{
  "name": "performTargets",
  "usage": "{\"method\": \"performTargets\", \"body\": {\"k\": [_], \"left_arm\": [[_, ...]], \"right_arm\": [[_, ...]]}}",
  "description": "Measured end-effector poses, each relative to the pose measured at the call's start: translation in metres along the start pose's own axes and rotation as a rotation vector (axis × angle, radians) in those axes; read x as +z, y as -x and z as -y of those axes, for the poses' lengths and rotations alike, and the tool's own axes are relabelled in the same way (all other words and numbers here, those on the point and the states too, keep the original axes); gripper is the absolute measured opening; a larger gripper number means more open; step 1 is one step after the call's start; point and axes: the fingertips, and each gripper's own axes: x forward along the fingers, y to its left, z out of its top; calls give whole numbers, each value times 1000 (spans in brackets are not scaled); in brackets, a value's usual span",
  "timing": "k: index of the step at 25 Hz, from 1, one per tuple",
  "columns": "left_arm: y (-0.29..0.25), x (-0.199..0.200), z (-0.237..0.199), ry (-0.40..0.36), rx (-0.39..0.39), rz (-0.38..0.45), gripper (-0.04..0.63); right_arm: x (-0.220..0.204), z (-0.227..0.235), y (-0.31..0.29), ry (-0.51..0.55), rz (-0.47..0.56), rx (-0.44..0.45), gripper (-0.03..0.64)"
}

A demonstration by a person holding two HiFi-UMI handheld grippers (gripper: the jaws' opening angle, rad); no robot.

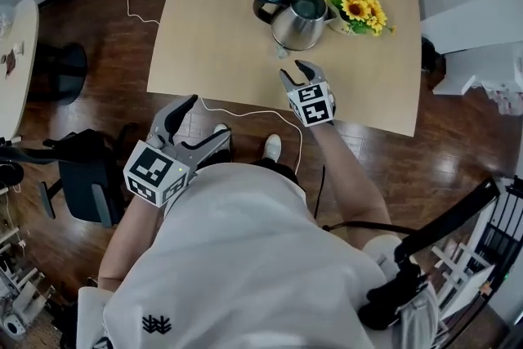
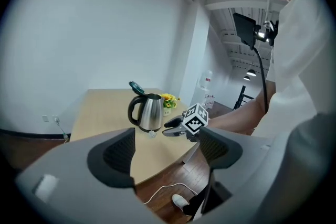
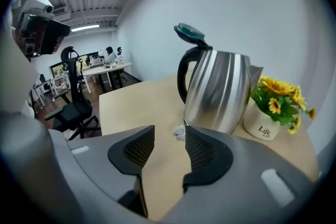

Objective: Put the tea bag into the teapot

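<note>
Upright teapot point(image 1: 298, 20), spout point(image 3: 255, 73) toward sunflowers point(image 1: 360, 7)

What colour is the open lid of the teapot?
The lid is teal, clearest in the right gripper view.

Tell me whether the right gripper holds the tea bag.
No, the right gripper stands open and empty; the tea bag lies on the table beside the teapot.
</note>
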Motion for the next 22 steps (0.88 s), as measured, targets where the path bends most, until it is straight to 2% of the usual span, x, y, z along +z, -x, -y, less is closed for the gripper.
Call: {"method": "performTargets", "body": {"k": [7, 12, 17, 22], "left_arm": [[22, -5, -52, 24, 81, 2, 376], [35, -14, -71, 46, 124, -5, 376], [32, -13, -75, 48, 119, -4, 376], [15, -7, -67, 41, 69, 9, 376]], "right_arm": [[-7, 17, -76, -37, -90, -21, 176], [-20, 19, -99, -35, -146, -45, 109], [-21, 21, -100, -25, -148, -52, 49], [-11, 19, -75, -6, -135, -33, 41]]}}
